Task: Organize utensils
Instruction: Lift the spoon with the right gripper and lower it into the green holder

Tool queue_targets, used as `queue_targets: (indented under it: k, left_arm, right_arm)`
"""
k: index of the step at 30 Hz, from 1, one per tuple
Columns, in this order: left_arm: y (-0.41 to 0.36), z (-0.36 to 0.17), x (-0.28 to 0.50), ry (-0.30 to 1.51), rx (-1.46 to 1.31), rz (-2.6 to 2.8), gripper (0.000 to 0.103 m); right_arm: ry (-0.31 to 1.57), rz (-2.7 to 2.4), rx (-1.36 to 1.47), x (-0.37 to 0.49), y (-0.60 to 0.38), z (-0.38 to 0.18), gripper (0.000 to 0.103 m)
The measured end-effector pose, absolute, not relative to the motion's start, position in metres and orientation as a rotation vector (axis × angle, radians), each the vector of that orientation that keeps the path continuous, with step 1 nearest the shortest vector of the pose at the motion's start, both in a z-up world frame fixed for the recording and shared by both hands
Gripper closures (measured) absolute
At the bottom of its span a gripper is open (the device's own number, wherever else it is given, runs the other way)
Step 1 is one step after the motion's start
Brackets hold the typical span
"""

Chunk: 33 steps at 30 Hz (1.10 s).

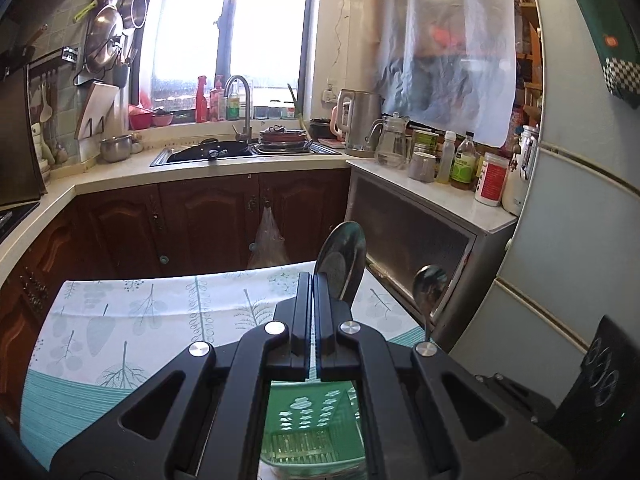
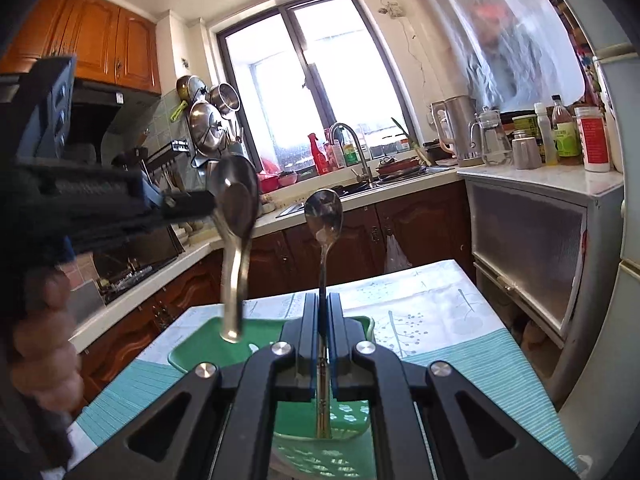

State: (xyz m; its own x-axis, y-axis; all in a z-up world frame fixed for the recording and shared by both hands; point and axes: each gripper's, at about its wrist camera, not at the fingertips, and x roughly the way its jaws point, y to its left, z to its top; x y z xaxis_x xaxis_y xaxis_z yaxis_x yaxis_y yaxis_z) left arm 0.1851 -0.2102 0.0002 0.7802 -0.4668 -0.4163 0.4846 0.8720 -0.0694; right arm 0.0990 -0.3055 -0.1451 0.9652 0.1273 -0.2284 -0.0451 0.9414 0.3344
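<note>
The right gripper [image 2: 323,320] has its jaws pressed together on the thin handle of a slim metal spoon [image 2: 324,210], which stands upright between the fingers with its polished bowl at the top, above the fingertips. Directly beneath that gripper sits a green plastic utensil basket [image 2: 340,412] with cut-out patterned walls, and the spoon's handle runs down toward it; whether the tip touches the basket floor cannot be told.

The left gripper [image 1: 313,280] is likewise clamped shut, holding a broader, short-handled steel spoon [image 1: 342,258] whose dark reflective bowl rises just right of its fingertips. Only the right wrist view shows this spoon whole [image 2: 236,216]: to the left of the right gripper, blurred, its handle hanging down over the rim of a green tray [image 2: 200,344] beside the basket, with the person's left hand [image 2: 44,344] at the frame's edge. Only the left wrist view shows the basket interior [image 1: 308,436] below its own fingers, slotted floor bare where visible, and the slim spoon's bowl [image 1: 430,286] off to the right.

Both containers rest on a leaf-print tablecloth [image 1: 160,312] with a teal striped border. Beyond it stand dark wooden cabinets [image 1: 208,220], then a sink [image 1: 208,152] holding a black pan and stacked dishes beneath the window.
</note>
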Motion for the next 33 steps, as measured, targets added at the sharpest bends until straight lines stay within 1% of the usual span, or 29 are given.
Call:
queue_targets:
  k: [8, 12, 26, 33]
  left_arm:
    - [-0.228, -0.041, 0.182, 0.394, 0.059, -0.544, 0.103]
    - [-0.227, -0.056, 0.18, 0.407, 0.055, -0.565, 0.103]
    - [-0.199, -0.069, 0.163, 0.47, 0.016, -0.672, 0.103]
    - [-0.196, -0.067, 0.154, 0.479, 0.026, -0.713, 0.103]
  right_arm:
    - [0.236, 0.094, 0.365, 0.095, -0.31, -0.149, 0.099]
    - [0.246, 0.09, 0.358, 0.096, -0.309, -0.152, 0.099]
    - [0.312, 0.127, 0.242, 0.107, -0.291, -0.158, 0.099]
    - [0.386, 0.126, 0.196, 0.113, -0.285, -0.163, 0.097]
